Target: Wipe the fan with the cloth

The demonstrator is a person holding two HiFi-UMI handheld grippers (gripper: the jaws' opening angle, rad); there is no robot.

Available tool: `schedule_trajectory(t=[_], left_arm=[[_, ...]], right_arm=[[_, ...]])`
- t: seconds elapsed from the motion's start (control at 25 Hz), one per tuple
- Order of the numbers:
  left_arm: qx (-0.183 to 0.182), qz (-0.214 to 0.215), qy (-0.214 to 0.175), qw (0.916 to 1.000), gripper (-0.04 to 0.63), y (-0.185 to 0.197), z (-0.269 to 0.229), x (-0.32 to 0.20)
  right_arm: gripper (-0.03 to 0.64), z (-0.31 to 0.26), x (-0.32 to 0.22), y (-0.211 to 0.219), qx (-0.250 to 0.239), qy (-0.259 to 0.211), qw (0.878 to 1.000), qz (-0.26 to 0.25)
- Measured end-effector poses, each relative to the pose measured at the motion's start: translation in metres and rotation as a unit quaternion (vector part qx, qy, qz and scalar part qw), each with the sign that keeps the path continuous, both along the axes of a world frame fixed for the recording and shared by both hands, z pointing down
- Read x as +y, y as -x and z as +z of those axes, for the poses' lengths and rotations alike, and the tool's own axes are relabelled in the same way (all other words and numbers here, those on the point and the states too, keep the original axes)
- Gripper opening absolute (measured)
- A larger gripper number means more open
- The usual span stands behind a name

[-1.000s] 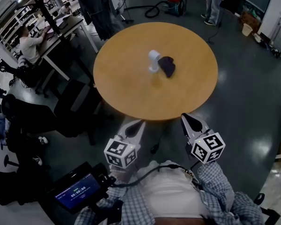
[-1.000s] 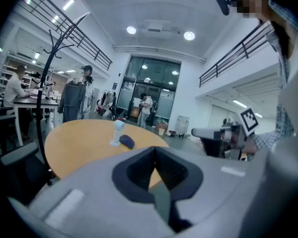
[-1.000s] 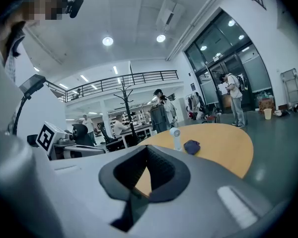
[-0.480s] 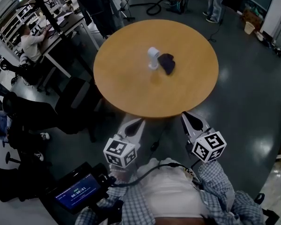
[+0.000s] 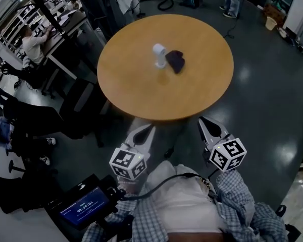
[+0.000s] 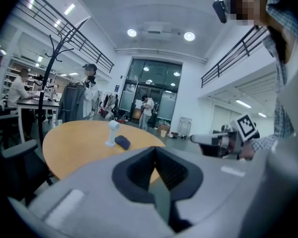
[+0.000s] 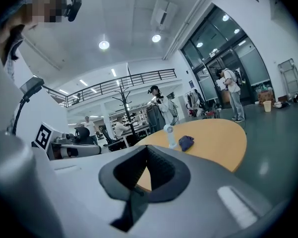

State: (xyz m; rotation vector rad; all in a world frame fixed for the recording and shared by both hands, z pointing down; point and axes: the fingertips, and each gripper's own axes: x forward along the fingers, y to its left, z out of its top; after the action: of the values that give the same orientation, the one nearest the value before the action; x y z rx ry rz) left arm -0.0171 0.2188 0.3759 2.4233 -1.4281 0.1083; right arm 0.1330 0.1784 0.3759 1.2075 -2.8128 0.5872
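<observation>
We see the left hand-held gripper and the right hand-held gripper side by side, their tips reaching about as far as the near rim of the round wooden worktop and both pointing across it. In each gripper view the jaws are pressed together at the tip with nothing between them, so we hold nothing in either one. The small white fan stands upright on its base near the middle of the worktop, slightly toward the far side. The dark blue cloth lies bunched just to the fan's right; we cannot tell whether it touches the base. Both are well apart from the two hand-held grippers, with a broad stretch of bare wood between them and the jaw tips. From the left gripper view the fan and cloth sit beyond the jaws and to their left; from the right gripper view they sit beyond and slightly to the right. Neither hand-held gripper touches the cloth or the fan.
</observation>
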Motion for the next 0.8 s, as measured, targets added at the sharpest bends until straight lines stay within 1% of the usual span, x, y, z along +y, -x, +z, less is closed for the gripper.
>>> schedule_trajectory(t=[0.2, 0.4, 0.64, 0.8], left_arm=[[-0.002, 0.0, 0.003, 1.0, 0.0, -0.004, -0.006, -0.007], [-0.017, 0.005, -0.004, 0.9998, 0.0, -0.008, 0.004, -0.029], [-0.009, -0.002, -0.006, 0.9999, 0.0, 0.012, 0.008, -0.075], [-0.007, 0.011, -0.001, 0.9999, 0.0, 0.036, 0.02, -0.121]], right_arm=[[0.003, -0.002, -0.001, -0.006, 0.001, 0.009, 1.0, 0.002], [0.003, 0.01, -0.022, -0.015, 0.0, 0.012, 1.0, 0.011], [0.003, 0.012, -0.061, -0.003, 0.003, 0.011, 1.0, 0.02], [0.003, 0.019, -0.107, 0.023, 0.017, 0.007, 1.0, 0.024]])
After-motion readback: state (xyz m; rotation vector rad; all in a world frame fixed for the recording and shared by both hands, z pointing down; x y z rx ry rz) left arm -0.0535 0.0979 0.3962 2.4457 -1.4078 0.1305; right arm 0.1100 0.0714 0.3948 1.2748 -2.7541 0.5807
